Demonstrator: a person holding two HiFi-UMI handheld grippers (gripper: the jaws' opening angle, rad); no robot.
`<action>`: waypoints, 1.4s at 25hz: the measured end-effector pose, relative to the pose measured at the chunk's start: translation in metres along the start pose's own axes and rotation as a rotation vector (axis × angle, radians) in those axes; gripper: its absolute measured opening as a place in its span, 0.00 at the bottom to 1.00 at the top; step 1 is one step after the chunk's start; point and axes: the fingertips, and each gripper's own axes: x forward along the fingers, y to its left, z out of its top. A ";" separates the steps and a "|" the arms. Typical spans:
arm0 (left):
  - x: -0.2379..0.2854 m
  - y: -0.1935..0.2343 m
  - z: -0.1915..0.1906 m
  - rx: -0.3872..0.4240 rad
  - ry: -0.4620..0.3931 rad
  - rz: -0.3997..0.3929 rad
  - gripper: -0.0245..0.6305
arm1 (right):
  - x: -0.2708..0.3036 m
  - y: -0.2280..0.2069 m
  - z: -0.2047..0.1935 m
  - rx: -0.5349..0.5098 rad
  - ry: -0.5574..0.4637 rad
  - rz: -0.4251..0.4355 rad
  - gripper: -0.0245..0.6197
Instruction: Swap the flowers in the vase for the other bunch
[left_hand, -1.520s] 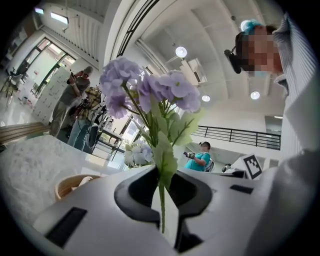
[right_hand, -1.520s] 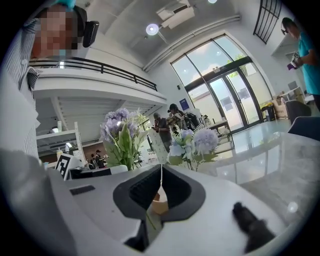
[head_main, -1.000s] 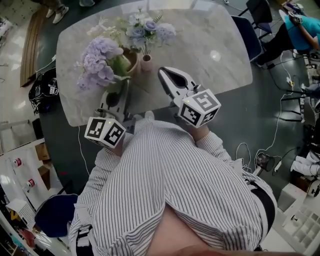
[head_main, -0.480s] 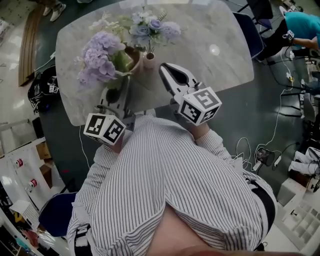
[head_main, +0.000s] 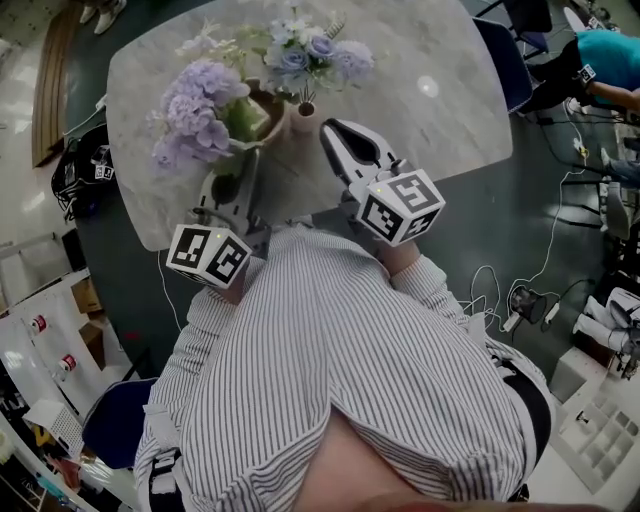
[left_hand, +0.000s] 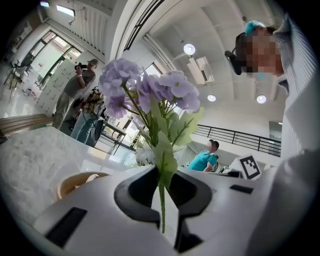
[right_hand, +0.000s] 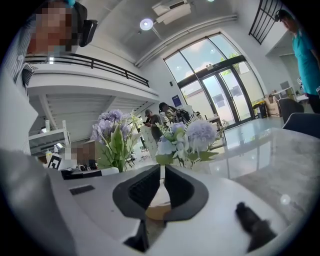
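Left claw (left_hand: 161, 192) grips the lilac bunch (left_hand: 150, 90) by its thin stem, which may slip. The closed, empty right claw (right_hand: 162, 175) could topple the vase (head_main: 303, 117).

The pale stone table (head_main: 450, 110) holds a small pink vase (head_main: 304, 118) of flowers, with a round tan bowl (head_main: 270, 108) just beside it.
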 end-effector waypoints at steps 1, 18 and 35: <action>0.001 0.002 0.000 -0.002 0.002 0.002 0.11 | 0.002 -0.002 -0.001 0.002 0.002 -0.003 0.07; 0.007 0.025 -0.013 -0.038 0.004 0.026 0.11 | 0.031 -0.035 -0.020 0.030 0.056 -0.037 0.22; 0.010 0.030 -0.025 -0.045 -0.015 0.040 0.11 | 0.063 -0.053 -0.041 0.016 0.101 -0.029 0.28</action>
